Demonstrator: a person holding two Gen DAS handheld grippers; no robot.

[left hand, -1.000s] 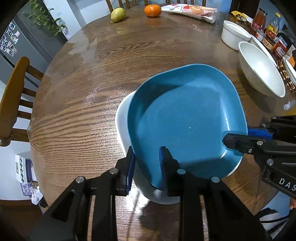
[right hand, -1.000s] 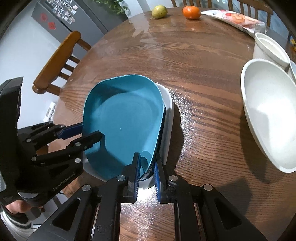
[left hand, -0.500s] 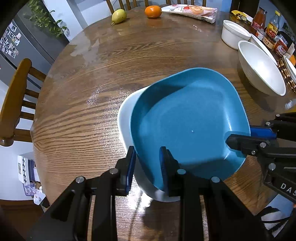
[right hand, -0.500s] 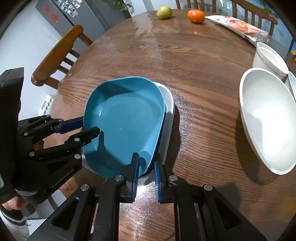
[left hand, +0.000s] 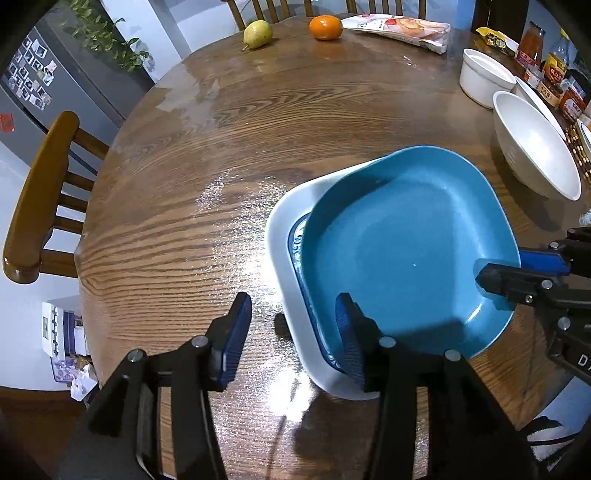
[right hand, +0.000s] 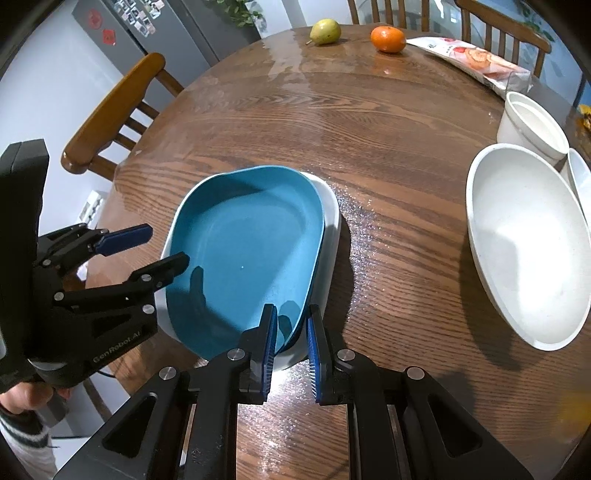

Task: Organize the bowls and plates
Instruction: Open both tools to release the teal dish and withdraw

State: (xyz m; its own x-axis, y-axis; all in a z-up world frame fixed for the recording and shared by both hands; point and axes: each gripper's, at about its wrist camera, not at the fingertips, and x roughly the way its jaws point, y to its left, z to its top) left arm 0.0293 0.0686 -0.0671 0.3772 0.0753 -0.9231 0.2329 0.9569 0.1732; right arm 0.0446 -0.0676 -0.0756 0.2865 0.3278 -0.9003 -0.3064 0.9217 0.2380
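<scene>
Blue plate: nested in white dish, tilted, near edge of worktop; in right view plate covers most of white dish.
Left gripper: low at near edge, aimed across worktop; fingers spread wide, released, gripping nothing.
Left fingers vs plate: one finger out over bare wood beside white dish, other over near rim of plate; contact cannot tell.
Left gripper in right view: comes in from left, fingers apart at plate's left rim, person's hand at bottom left corner.
Right gripper: low, pointing along plate's near-right corner; fingers narrowly apart, rims of plate and white dish between them; clamped or just straddling, cannot tell.
Right gripper in left view: reaches in from right, upper finger over plate rim.
Around: large white bowl well apart to right, small white bowl just behind it, pear, orange, snack packet at far edge, chair at left.
In the way: white dish under plate.
</scene>
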